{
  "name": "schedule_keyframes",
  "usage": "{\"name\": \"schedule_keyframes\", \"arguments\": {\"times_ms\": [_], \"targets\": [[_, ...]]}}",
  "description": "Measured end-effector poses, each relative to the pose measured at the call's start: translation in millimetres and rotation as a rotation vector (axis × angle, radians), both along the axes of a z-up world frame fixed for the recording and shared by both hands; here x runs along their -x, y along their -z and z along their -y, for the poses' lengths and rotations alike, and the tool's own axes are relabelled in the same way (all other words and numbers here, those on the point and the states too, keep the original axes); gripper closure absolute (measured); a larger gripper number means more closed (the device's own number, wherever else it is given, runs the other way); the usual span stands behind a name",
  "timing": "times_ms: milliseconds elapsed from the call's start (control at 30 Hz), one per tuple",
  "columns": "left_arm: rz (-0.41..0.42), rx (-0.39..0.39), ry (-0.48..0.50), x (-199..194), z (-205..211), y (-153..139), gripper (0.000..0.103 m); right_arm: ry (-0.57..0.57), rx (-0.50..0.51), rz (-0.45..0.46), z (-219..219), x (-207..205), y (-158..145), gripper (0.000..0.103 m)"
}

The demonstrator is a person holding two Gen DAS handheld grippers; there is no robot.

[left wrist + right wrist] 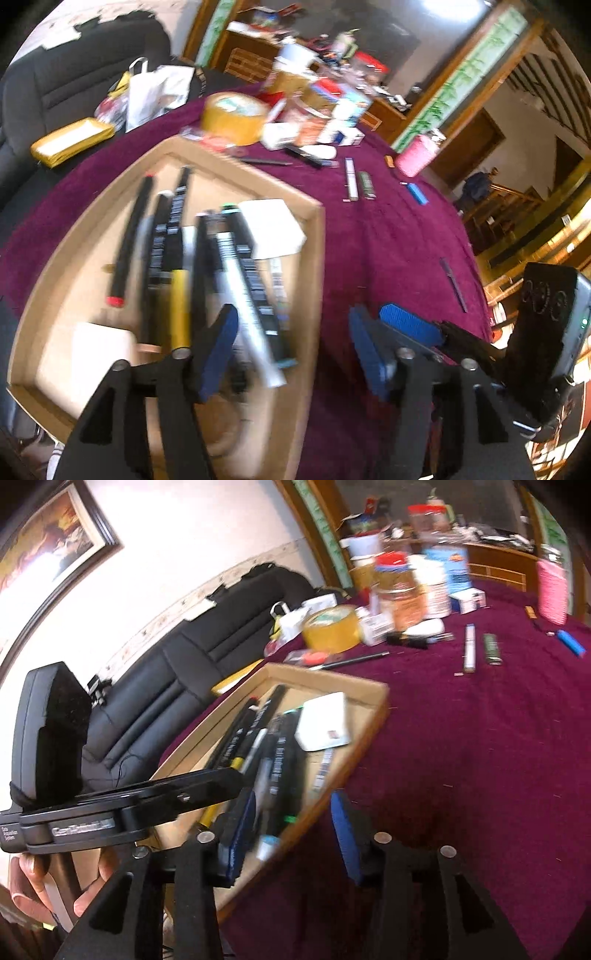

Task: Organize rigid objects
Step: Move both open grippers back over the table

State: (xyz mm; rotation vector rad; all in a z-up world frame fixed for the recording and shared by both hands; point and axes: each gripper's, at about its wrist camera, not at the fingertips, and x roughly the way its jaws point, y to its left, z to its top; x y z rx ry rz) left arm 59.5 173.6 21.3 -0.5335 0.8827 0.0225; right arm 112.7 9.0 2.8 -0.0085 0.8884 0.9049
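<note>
1. Holding both claws apart and empty: the left claw (291,347) stands wide, with one blue pad over the cardboard tray (314,280) and the other over the bare cloth beside it. Nothing lies between its pads.
2. I read the right claw (295,830) the same way: jaws parted, no object gripped, one pad above the tray's near corner and the other above the purple cloth.
3. Directly ahead of both claws, the tray already carries a batch of long rigid items: a black marker with red ends (129,240), a yellow-barrelled pen (180,310), a silver pen (247,314), several dark barcoded sticks lying roughly parallel, and a white flat box (273,227) at the far corner. I judge this portion of the sorting as done.
4. Beyond the tray, loose items remain on the worktop (388,258): a slim black pen (266,161) near the tray's far edge, a white stick (351,179), a green stick (367,184) just beside it, a blue lighter (417,192), a small orange piece (389,161), and a thin dark strip (453,284) well apart to the right.
5. Farther back stand a tape roll (234,116), a pink container (417,158) and a cluster of boxes; whether these belong in the tray I cannot tell.
6. My assessment: the task is partly complete, with several small items left to collect.
</note>
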Motion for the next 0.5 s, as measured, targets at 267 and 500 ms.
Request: {"name": "schedule_keyframes", "arguments": {"times_ms": [267, 500], "targets": [[-0.005, -0.002, 0.125, -24.4, 79.2, -9.9, 0.04, 0.242, -0.015, -0.011, 107.1, -8.5, -4.9, 0.048], [-0.018, -0.007, 0.237, -58.7, 150.1, -9.5, 0.04, 0.573, -0.021, -0.032, 223.3, -37.4, -8.3, 0.049]]}}
